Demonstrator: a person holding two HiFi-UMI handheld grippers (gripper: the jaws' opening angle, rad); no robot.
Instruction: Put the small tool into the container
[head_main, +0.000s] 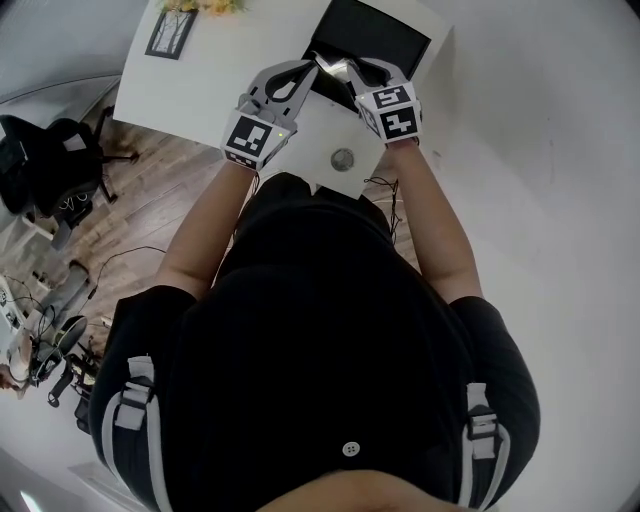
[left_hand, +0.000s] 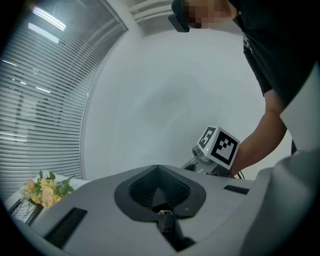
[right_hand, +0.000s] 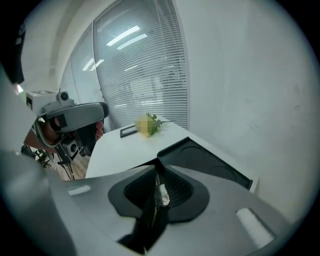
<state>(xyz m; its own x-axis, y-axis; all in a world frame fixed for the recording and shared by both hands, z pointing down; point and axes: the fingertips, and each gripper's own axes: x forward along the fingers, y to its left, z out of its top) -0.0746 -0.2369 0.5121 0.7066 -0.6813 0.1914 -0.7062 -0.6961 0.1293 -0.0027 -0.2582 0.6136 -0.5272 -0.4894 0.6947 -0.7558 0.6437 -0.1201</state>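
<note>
The small tool (head_main: 337, 68) is a short silvery piece held over the near edge of the black container (head_main: 375, 30), an open shallow tray at the table's far side. My left gripper (head_main: 318, 63) and right gripper (head_main: 356, 72) meet tip to tip there, each at one end of the tool. In the left gripper view the jaws (left_hand: 160, 192) are shut, with a grey metal bit (left_hand: 164, 216) between the pads. The right gripper view shows its jaws (right_hand: 157, 172) shut on the silvery tool (right_hand: 161, 194), with the tray (right_hand: 210, 162) just beyond.
The white table (head_main: 240, 60) also carries a small round object (head_main: 343, 158) near its front edge, a picture frame (head_main: 170, 35) and yellow flowers (head_main: 205, 5) at the far left. A white wall stands to the right; office chairs and cables lie on the wooden floor at left.
</note>
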